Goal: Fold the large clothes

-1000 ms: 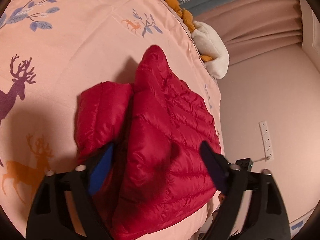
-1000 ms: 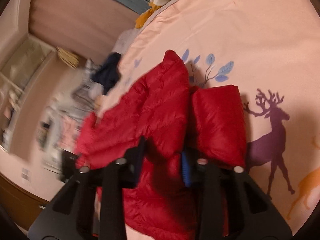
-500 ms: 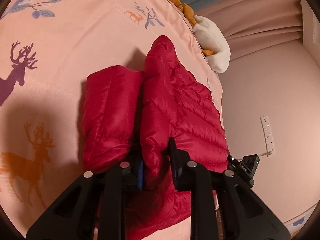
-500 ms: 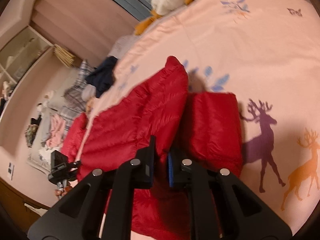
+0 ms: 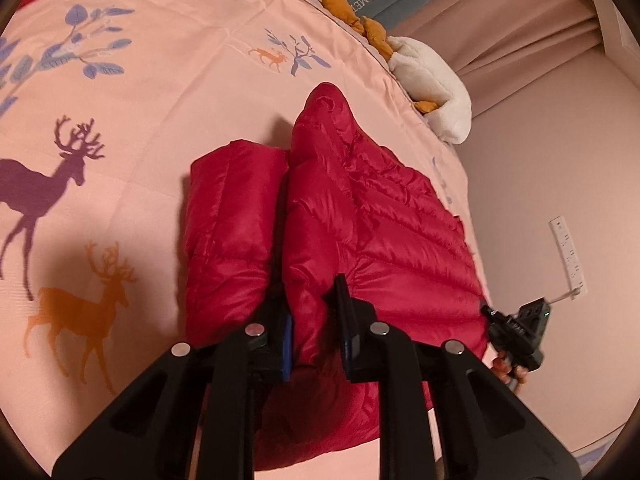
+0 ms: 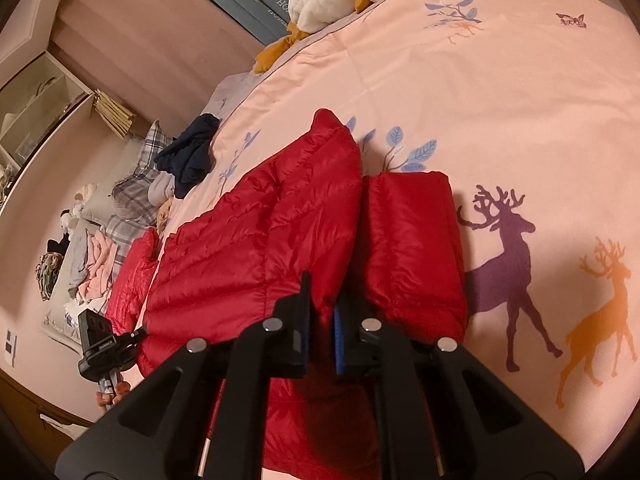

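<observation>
- The red jacket (image 5: 372, 232) lies on the bed near one edge of the pink cover (image 5: 172, 92); its quilted body spreads toward that edge and partly over it.
- A smooth folded part of the jacket, the fold (image 5: 228, 236), lies flat beside the quilted body, on the side toward the middle of the cover.
- Between the two parts a ridge of quilted cloth stands up and ends in a raised peak (image 5: 324, 100) at the far end.
- The left gripper (image 5: 314, 332) is closed down narrowly on the near end of that ridge, red cloth pinched between its blue pads.
- The right gripper (image 6: 320, 328) is likewise nearly closed, and red cloth sits between its pads at the ridge's near end.
- In the right wrist view the jacket (image 6: 256, 248) lies left of the fold (image 6: 416, 248), and the peak (image 6: 328, 120) points toward the far edge.
- Deer prints mark the cover beside the fold: a purple deer (image 5: 36, 192) and an orange deer (image 5: 84, 308).
- A white plush toy (image 5: 432, 80) with orange parts rests at the far edge of the cover.
- A dark garment (image 6: 190, 152) lies bunched at another edge, near plaid bedding (image 6: 132, 196).
- A hand holding a small black device (image 5: 520, 332) shows past the jacket's edge, by the wall.
</observation>
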`<state>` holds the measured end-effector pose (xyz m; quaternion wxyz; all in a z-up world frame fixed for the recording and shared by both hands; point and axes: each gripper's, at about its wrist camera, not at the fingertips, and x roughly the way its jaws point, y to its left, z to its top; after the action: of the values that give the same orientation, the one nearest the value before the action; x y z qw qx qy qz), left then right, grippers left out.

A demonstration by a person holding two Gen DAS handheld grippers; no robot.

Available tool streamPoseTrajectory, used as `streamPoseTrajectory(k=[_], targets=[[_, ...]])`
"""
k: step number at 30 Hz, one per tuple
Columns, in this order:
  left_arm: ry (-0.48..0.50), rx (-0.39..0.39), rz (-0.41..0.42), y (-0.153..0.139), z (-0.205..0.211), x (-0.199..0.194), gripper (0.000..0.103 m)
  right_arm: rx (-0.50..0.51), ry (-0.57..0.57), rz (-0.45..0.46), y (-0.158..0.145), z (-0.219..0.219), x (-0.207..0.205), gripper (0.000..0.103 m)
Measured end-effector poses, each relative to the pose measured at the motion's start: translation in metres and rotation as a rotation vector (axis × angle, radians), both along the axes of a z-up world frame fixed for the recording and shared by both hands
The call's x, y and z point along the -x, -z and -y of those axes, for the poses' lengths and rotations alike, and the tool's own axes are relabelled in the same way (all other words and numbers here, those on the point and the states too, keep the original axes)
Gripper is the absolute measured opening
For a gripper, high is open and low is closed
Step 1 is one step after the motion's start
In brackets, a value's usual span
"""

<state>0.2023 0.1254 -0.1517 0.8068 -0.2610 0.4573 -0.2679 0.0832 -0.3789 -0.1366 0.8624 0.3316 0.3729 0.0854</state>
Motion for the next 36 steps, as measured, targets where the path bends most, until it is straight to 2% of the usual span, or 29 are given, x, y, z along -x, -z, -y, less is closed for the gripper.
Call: streamPoseTrajectory(k=[12, 29, 31, 36], targets=[[-0.009, -0.116, 0.031, -0.007, 0.003, 0.011, 0.019, 0.033, 0.014, -0.027, -0.003, -0.001, 0.000, 0.012], [-0.022, -0.168, 0.042, -0.012, 0.002, 0.020, 0.020, 0.024, 0.050, -0.033, -0.003, 0.008, 0.007, 0.015], [-0.029, -0.184, 0.045, -0.013, 0.001, 0.023, 0.021, 0.027, 0.056, -0.034, -0.003, 0.010, 0.009, 0.015], [-0.091, -0.259, 0.062, -0.020, -0.005, 0.034, 0.038, 0.044, 0.093, -0.037, -0.006, 0.015, 0.017, 0.023]])
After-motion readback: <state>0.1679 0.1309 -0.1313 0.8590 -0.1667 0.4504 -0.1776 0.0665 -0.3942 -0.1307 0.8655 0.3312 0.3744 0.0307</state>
